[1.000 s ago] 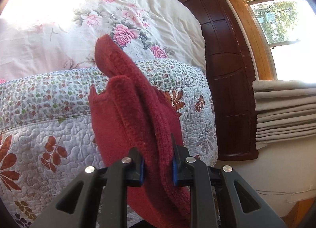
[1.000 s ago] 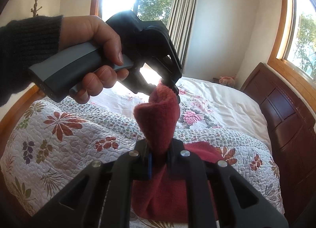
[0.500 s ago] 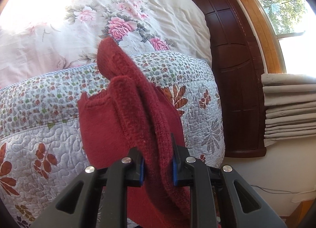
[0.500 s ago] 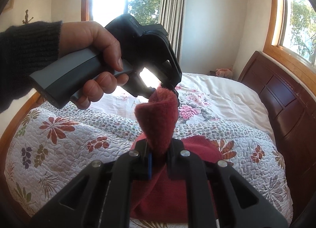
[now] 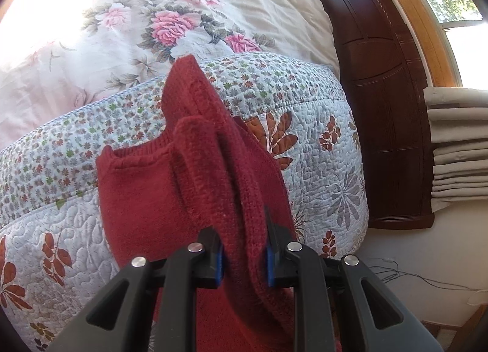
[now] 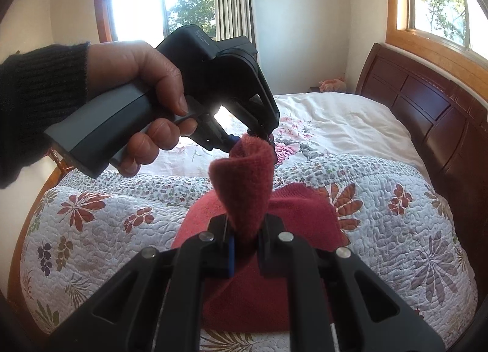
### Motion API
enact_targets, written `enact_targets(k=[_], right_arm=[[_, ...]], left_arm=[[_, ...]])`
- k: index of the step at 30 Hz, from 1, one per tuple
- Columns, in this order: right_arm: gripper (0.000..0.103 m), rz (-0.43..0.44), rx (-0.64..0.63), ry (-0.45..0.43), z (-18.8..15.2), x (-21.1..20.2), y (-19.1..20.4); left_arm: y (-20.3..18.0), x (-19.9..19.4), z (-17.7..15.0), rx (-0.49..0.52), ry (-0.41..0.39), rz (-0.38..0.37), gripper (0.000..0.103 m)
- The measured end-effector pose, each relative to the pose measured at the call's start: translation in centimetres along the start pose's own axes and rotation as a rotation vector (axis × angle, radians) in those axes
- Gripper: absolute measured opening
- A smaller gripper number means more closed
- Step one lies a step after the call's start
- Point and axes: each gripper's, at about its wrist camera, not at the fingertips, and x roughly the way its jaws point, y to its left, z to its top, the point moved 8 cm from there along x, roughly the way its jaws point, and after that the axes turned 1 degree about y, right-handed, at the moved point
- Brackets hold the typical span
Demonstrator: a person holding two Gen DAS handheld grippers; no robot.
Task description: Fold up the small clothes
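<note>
A small dark red knit garment (image 5: 146, 199) hangs over the quilted bed, pinched at two spots along one edge. My left gripper (image 5: 244, 256) is shut on a bunched fold of it, and the cloth runs up and away from the jaws. My right gripper (image 6: 247, 245) is shut on the same red garment (image 6: 244, 181), whose strip rises to the left gripper (image 6: 259, 135), held by a hand (image 6: 137, 77) in a black sleeve. The garment's lower part drapes onto the quilt below.
A leaf-patterned white quilt (image 6: 106, 217) covers the near half of the bed, with a rose-print cream duvet (image 5: 170, 16) beyond it. A dark wooden headboard (image 6: 427, 108) stands at the right. Folded curtains (image 5: 457, 144), windows and a wall cable border the bed.
Both grippers have dropped closer to the quilt with the garment still held. More of the red cloth now spreads out below them.
</note>
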Motion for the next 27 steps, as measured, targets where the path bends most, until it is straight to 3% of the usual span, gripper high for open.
enact_targets(k=[14, 21, 23, 27], right_arm=[[0.009, 0.024, 0.106, 0.051, -3.4, 1.4, -4.7], [0.009, 0.127, 0.227, 0.073, -5.1, 2.1, -7.0], [0.009, 0.179, 0.293, 0.091, -5.9, 2.5, -7.9], [0.012, 0.322, 0.463, 0.151, -8.3, 3.6, -10.3]], left_arm=[[-2.4, 6.3, 0.2, 0.019, 0.067, 0.112, 0.02], [-2.8, 7.8, 0.4, 0.0, 0.066, 0.146, 0.023], [-3.0, 8.1, 0.5, -0.018, 0.052, 0.133, 0.03], [-4.7, 8.1, 0.5, -0.018, -0.016, 0.046, 0.07]])
